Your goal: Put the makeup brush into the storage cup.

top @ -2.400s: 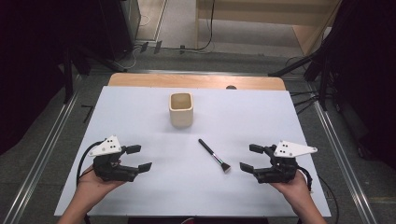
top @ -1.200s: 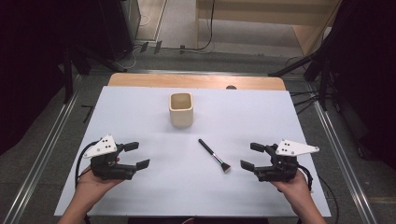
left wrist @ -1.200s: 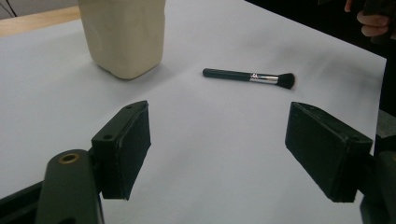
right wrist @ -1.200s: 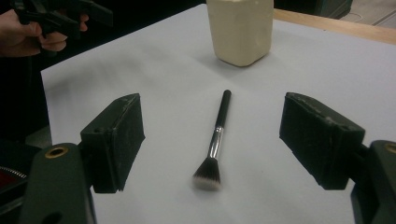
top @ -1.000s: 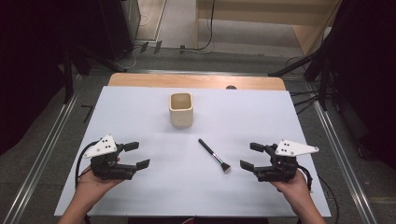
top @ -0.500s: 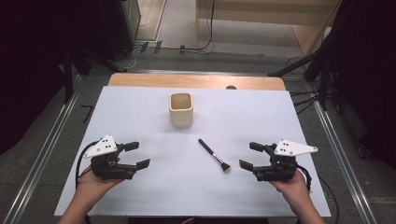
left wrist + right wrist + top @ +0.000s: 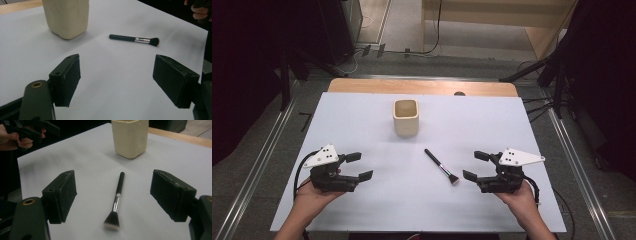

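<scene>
A white table (image 7: 362, 120) is holding a cup (image 7: 405, 117); a brush (image 7: 441, 166) is lying just in front of it, flanked by the left gripper (image 7: 357, 166) and right gripper (image 7: 473, 165), both gaping wide

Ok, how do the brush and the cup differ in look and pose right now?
The cup stands upright, cream, blocky and open-topped; the brush lies flat, slim, with a black handle and silver ferrule. The cup sits farther back; the brush lies nearer the right gripper. Both rest untouched on the white table.

cups: 1 (image 7: 405, 117) | brushes: 1 (image 7: 441, 166) | grippers: 2 (image 7: 357, 166) (image 7: 475, 165)
</scene>
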A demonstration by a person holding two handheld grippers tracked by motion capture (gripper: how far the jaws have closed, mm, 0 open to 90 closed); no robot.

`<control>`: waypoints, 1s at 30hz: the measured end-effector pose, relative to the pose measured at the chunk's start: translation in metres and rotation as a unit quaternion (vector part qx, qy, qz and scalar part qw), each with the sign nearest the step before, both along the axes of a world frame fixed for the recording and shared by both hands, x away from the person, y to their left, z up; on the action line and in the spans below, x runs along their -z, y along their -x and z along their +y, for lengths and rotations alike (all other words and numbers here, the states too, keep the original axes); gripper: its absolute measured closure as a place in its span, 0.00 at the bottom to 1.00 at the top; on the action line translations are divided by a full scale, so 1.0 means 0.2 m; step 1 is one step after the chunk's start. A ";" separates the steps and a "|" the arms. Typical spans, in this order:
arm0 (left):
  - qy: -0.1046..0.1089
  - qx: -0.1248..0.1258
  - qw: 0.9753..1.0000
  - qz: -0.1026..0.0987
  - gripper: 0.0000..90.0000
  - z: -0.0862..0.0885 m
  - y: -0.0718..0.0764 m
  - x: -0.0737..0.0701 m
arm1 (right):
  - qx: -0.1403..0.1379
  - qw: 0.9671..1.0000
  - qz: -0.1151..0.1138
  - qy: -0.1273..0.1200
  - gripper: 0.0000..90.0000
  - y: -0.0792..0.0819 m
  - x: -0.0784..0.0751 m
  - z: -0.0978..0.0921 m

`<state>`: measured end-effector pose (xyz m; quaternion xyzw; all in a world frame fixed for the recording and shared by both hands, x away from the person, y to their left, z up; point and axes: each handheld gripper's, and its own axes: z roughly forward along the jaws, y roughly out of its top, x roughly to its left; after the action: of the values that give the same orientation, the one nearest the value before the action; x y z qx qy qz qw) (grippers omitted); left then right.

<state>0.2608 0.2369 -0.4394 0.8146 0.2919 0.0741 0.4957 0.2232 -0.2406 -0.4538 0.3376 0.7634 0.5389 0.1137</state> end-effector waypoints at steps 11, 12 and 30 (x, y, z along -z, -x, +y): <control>0.005 -0.002 1.000 0.003 0.24 0.00 0.00 0.00 | 0.001 1.000 0.003 0.001 0.25 -0.03 0.01 0.05; 0.007 -0.001 1.000 0.002 0.24 0.00 0.00 0.00 | 0.000 1.000 0.002 0.002 0.25 -0.03 0.01 0.05; 0.005 0.004 1.000 -0.001 0.20 -0.02 0.00 0.01 | 0.002 1.000 0.001 0.006 0.25 -0.09 0.01 0.13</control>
<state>0.2608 0.2338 -0.4405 0.8133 0.2886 0.0715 0.5002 0.2412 -0.2143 -0.4563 0.3386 0.7663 0.5337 0.1158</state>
